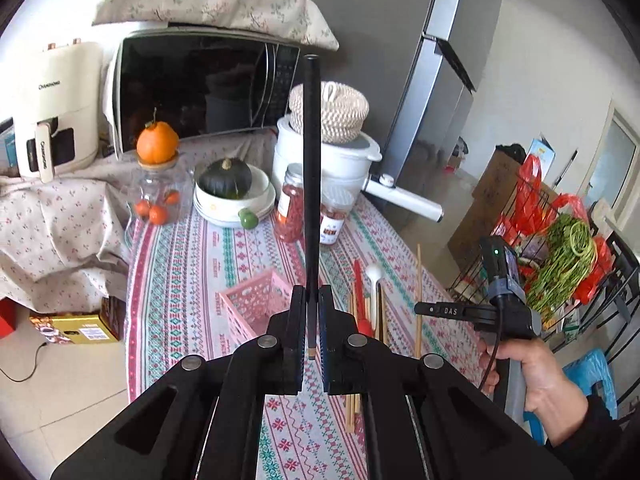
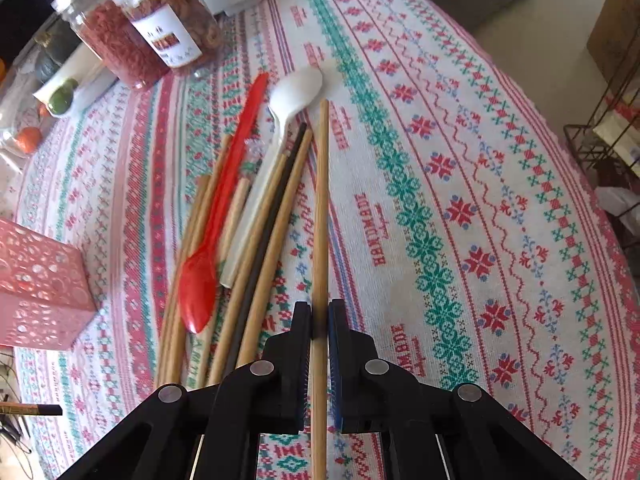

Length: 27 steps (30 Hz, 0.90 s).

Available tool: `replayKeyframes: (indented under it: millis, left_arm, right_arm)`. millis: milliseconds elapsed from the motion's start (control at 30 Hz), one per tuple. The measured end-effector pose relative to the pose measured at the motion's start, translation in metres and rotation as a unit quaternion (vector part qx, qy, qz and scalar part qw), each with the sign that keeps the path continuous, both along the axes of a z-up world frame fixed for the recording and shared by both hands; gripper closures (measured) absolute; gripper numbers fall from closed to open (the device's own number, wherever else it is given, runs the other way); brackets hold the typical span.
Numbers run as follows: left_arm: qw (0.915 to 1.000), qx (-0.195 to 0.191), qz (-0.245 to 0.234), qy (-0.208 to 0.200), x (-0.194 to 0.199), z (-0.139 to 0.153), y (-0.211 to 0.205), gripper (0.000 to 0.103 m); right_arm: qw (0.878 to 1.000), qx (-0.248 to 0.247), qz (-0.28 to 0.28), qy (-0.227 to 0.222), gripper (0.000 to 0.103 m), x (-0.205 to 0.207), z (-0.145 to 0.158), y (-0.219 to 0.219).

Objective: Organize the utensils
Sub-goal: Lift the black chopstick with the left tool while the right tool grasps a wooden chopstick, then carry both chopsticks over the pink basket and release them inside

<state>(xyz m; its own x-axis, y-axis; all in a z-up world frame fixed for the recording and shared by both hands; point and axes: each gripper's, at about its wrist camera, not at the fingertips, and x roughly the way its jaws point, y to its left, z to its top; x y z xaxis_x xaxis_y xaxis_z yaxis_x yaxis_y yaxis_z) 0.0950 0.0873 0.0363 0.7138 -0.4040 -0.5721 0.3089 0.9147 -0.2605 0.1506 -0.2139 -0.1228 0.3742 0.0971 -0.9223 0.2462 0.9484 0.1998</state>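
— Two grippers, both clamped. The left gripper (image 1: 308,300) pinches a black chopstick (image 1: 311,168), which stands up from its jaws above the table (image 1: 192,264).
— And the right?
— The right gripper (image 2: 319,316) is pressed onto a wooden chopstick (image 2: 321,216) that lies apart at the right edge of the pile (image 2: 240,216).
— What is in that pile?
— More wooden sticks, a second black one, a red spoon (image 2: 208,264) and a white spoon (image 2: 280,120), all on the patterned cloth.
— The basket?
— The pink basket (image 1: 256,304) sits just left of the pile. Farther back stand two jars (image 2: 140,36) and a stack of bowls (image 1: 236,204).
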Motion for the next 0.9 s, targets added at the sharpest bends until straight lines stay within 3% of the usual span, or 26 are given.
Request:
replayKeyframes:
  millis: [133, 233, 400, 633, 900]
  left_arm:
    - [0.9983, -0.014, 0.023, -0.053, -0.004, 0.024, 0.01, 0.098]
    - [0.9971, -0.013, 0.034, -0.067, 0.001, 0.03, 0.015, 0.098]
    - [0.9976, 0.019, 0.046, -0.048, 0.028, 0.007, 0.012, 0.098]
    - [0.9984, 0.041, 0.035, 0.019, 0.071, -0.047, 0.006, 0.097]
    - [0.9988, 0.037, 0.028, 0.017, 0.087, -0.069, -0.002, 0.096]
  right_arm:
    - [0.997, 0.022, -0.007, -0.069, 0.098, -0.01, 0.042, 0.0]
    - [0.992, 0.031, -0.007, -0.119, 0.098, -0.017, 0.072, 0.009]
    - [0.981, 0.036, 0.007, -0.19, 0.098, -0.03, 0.11, 0.029]
    - [0.962, 0.033, 0.026, -0.27, 0.098, -0.04, 0.142, 0.06]
    - [0.937, 0.045, 0.042, -0.343, 0.098, -0.045, 0.16, 0.088]
